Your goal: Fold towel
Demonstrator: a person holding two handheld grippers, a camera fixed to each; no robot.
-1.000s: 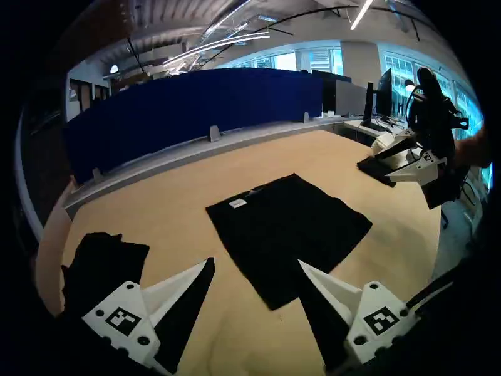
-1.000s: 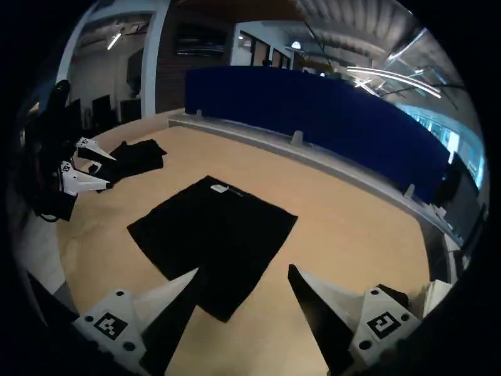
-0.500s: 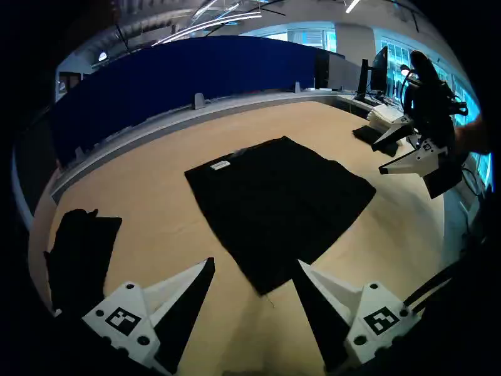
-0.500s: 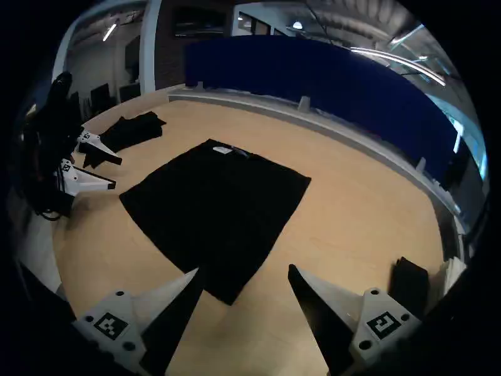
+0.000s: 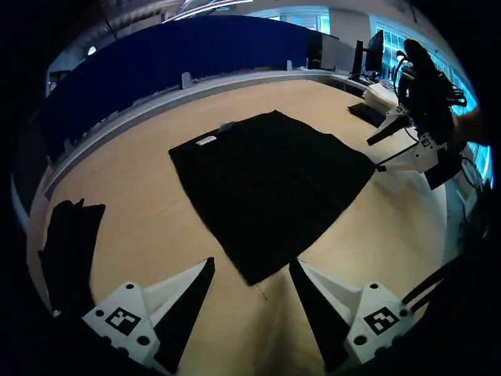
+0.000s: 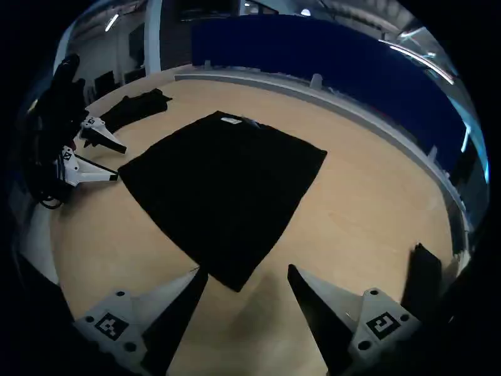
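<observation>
**An open office around a wide wooden table**

I work over a broad, pale wooden tabletop (image 5: 144,188) with a curved far edge. Along that far edge runs a long dark-blue fabric partition screen (image 5: 188,56), standing on a grey ledge (image 5: 144,108). In the left gripper view, at the far right, black computer monitors (image 5: 374,49) sit near bright, blue-tinted windows (image 5: 300,17). In the right gripper view, a white square column (image 6: 154,37) rises at the far left, and a thin white strip light (image 6: 426,62) hangs overhead on the right.
</observation>
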